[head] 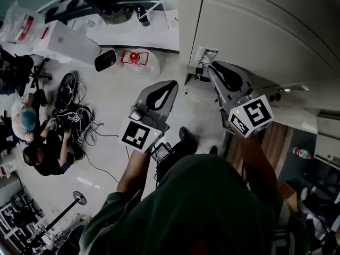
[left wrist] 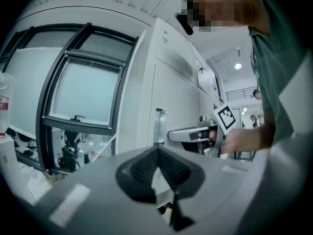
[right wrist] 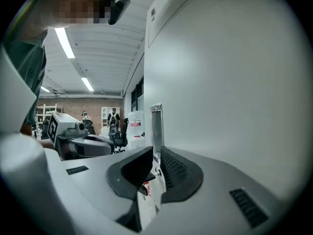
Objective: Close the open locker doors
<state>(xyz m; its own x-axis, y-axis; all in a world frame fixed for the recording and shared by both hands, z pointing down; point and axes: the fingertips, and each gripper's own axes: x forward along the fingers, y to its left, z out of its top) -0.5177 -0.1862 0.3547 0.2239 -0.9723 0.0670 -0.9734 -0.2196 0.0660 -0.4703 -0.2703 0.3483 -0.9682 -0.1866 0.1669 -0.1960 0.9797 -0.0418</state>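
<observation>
- Locker (head: pixel 265 31) fills the upper right of the head view, a tall white cabinet. The person stands close against it with both tools raised.
- Door (right wrist: pixel 220 82) is the broad pale panel running along the right side of the right gripper view. I can't tell from here how far it stands off its frame. I'd guess the closing push has hardly begun.
- Right gripper (head: pixel 211 68) points its tips at the door's edge. Its claw is narrow, with only a slim slit between the pads and nothing in it. I'd lay the tips flat on the panel beside the metal, since bare pads could skid off a smooth strip. Then push steadily along the hinge's arc and ease off as the door meets the frame, so it doesn't bounce back.
- Left gripper (head: pixel 171 85) hangs beside it, apart from the locker, with its claw pressed together and empty. It is best held out of the door's swing, ready for any other door.
- Handle (right wrist: pixel 156 124) is a thin upright metal strip just beyond the right tips. I can't say whether the tips touch it.
</observation>
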